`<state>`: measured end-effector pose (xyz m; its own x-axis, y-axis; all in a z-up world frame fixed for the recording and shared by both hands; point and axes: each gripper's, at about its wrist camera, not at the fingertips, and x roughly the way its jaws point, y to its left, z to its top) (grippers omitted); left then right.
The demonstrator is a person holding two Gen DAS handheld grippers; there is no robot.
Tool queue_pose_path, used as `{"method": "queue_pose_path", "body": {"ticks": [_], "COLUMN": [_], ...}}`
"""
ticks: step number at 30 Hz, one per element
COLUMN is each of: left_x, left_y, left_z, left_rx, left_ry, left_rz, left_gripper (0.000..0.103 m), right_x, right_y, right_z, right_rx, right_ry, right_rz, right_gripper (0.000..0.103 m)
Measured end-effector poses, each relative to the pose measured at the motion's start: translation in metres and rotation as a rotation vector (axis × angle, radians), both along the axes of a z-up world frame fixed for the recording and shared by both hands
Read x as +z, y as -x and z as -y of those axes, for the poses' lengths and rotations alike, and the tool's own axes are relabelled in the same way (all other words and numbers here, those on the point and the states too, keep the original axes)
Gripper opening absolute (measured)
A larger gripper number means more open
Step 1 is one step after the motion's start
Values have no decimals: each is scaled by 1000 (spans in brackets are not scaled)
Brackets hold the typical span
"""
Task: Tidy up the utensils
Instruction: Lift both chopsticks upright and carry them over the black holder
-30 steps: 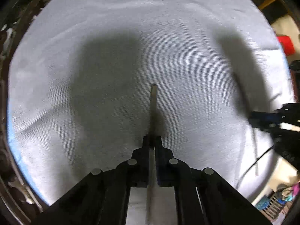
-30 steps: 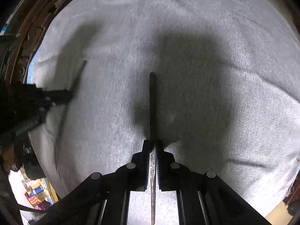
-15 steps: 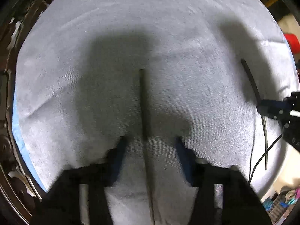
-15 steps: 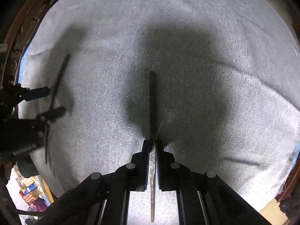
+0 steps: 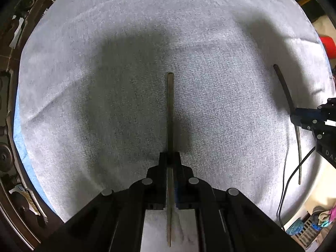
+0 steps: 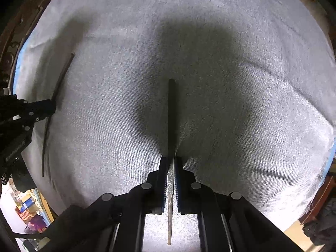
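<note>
A: What covers the table?
B: A white cloth (image 5: 126,63).
A: And the grippers?
B: Both point down; the left gripper (image 5: 169,157) pinches one utensil (image 5: 170,109) at frame centre, the right gripper (image 6: 170,160) pinches a dark-handled utensil (image 6: 171,113).

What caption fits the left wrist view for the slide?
Left tool shut on a thin utensil above the white cloth; right tool grips a second utensil at the frame's right edge.

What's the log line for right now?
left gripper: shut on thin brownish stick | right gripper: shut on thin dark stick
</note>
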<state>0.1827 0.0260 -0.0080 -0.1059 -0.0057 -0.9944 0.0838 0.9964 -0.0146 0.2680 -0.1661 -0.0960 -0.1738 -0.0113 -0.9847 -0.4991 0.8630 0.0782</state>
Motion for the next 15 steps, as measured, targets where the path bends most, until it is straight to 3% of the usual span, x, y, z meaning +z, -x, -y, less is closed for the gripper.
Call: {"method": "queue_pose_path", "body": {"ticks": [9,15], "left_x": [-2,1], "left_y": [35,39], "left_z": [-26,-23], "left_rx": [4,14], "left_ry": [11,-15], "left_rz": [-32,-25], "left_gripper": [5,5], "right_x": [-10,-9], "right_y": [17,16], "right_z": [-16,-29], "right_rx": [1,1], "right_ry": [15,45], "right_rz": [-13,-5], "right_gripper": [7,7]}}
